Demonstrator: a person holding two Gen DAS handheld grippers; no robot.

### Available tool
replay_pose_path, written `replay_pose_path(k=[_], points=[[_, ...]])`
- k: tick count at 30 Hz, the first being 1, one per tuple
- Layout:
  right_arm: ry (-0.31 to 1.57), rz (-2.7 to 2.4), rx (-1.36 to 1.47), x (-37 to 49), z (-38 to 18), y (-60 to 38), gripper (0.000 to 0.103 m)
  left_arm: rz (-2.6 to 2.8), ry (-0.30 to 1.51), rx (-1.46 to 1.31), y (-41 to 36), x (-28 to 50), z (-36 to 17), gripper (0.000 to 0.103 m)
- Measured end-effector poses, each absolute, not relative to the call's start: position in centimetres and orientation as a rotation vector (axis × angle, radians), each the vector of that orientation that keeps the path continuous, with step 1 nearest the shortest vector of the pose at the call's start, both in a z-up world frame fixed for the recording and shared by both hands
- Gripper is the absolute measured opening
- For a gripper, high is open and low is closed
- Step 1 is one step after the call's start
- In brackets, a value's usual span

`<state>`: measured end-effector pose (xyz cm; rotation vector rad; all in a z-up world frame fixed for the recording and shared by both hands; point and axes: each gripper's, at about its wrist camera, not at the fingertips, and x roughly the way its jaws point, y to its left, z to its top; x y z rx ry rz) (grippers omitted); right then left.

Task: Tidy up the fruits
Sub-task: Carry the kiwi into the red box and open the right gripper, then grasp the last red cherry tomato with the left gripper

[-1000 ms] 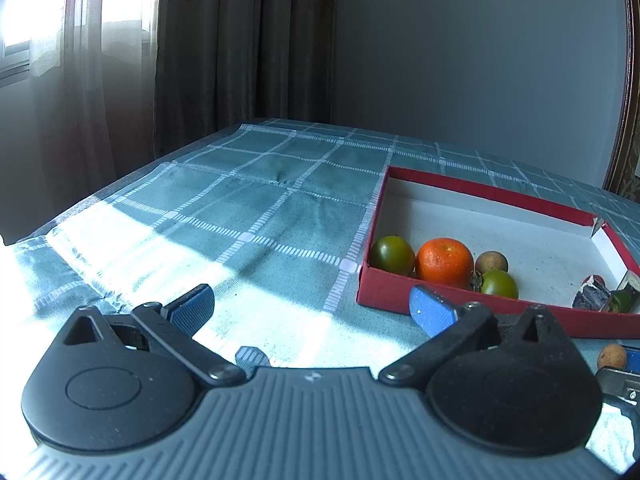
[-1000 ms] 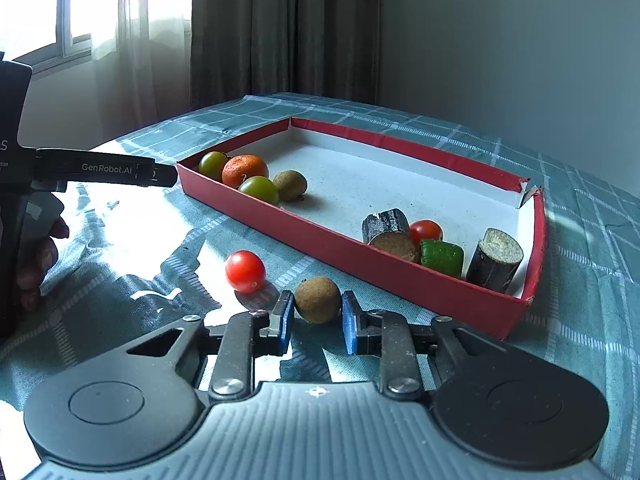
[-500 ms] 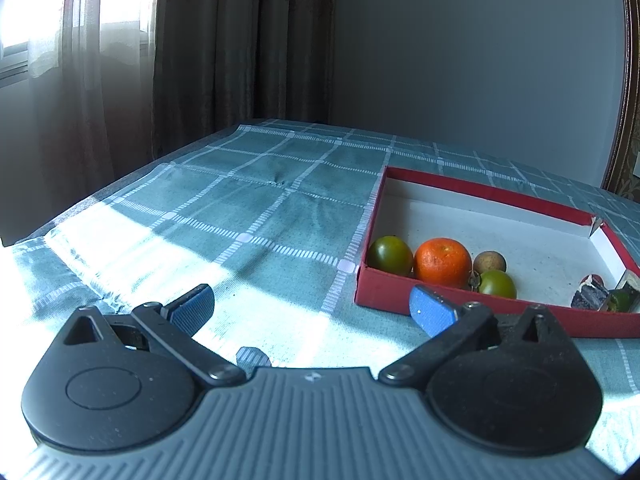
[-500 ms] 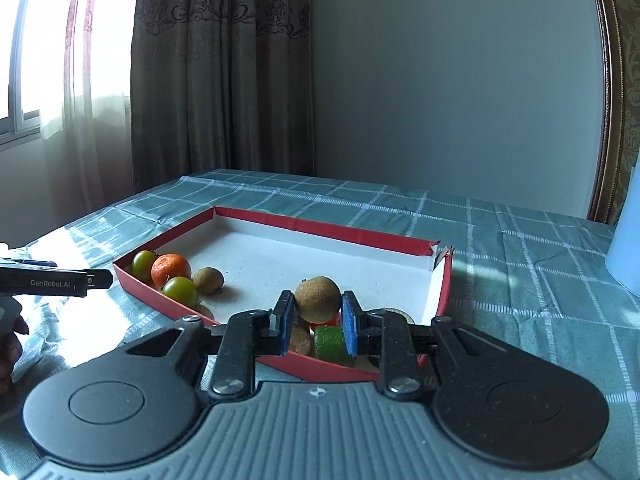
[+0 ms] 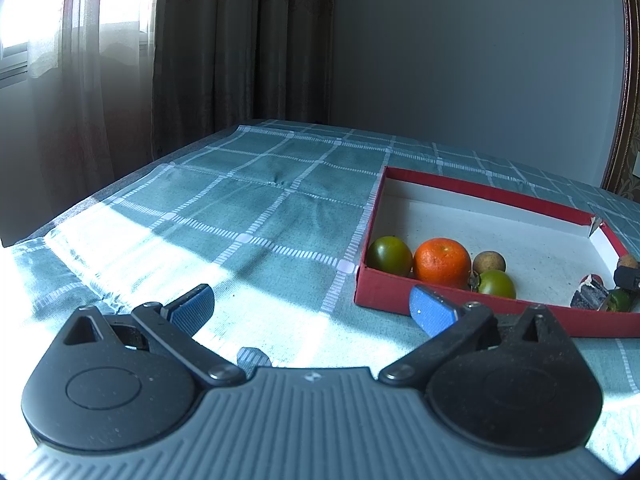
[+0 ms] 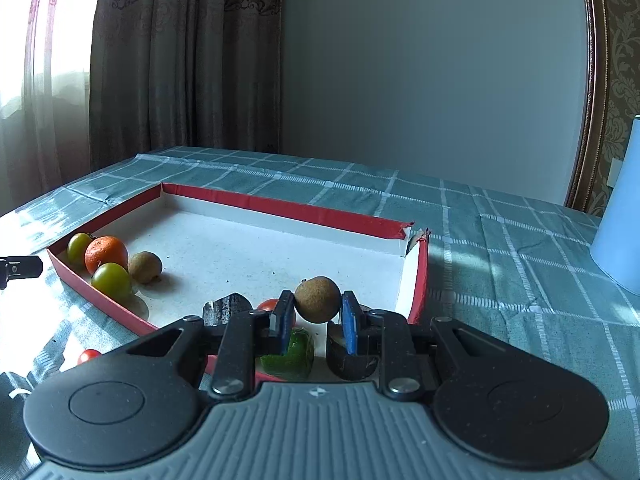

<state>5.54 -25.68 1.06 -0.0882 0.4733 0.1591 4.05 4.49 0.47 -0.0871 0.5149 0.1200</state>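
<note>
My right gripper (image 6: 316, 312) is shut on a brown round fruit (image 6: 317, 299) and holds it above the near right part of the red box (image 6: 280, 208). Below it lie a green piece (image 6: 290, 354), a red tomato (image 6: 267, 305) and dark cane pieces (image 6: 226, 308). At the box's left end sit an orange (image 6: 106, 254), two green tomatoes (image 6: 111, 280) and a brown fruit (image 6: 146, 267). A red tomato (image 6: 88, 356) lies on the cloth outside the box. My left gripper (image 5: 312, 308) is open and empty, left of the box (image 5: 480, 192).
A teal checked tablecloth (image 5: 240, 200) covers the table. A pale blue container (image 6: 620, 216) stands at the right. Curtains and a window are behind the table's far left edge. The left gripper's tip (image 6: 18, 268) shows at the left.
My right gripper has lifted the brown fruit off the cloth and carried it over the box's near right part. The left gripper has barely moved.
</note>
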Motion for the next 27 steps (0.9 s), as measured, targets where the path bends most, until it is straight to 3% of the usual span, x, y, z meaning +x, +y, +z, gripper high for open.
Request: replay_pose_path(k=[19,21,22,23,25,27], points=[[0.459,0.119,-0.094,5.6,0.7,-25.4,0.025,0.113,0.514,-0.095,4.6,4.0,0.4,0.103],[0.458,0.126,-0.091,5.5,0.7,-25.5,0.032,0.114,0.518,-0.095,4.7,4.0,0.4,0.103],[0.450,0.121,-0.091,5.4,0.8,-25.5,0.040,0.114,0.519,-0.095,4.7,4.0,0.4,0.103],[0.443,0.104,-0.094,5.1,0.9,-25.5,0.058,0.113,0.521,-0.097,4.7,4.1,0.4,0.103],[0.438,0.076,-0.087,4.4,1.1,-25.8,0.077,0.118,0.526,-0.095,4.7,4.1,0.4,0.103],[0.444,0.083,-0.057,3.6,1.3,-26.6,0.077,0.107,0.534,-0.083,4.5,4.2,0.5,0.103]])
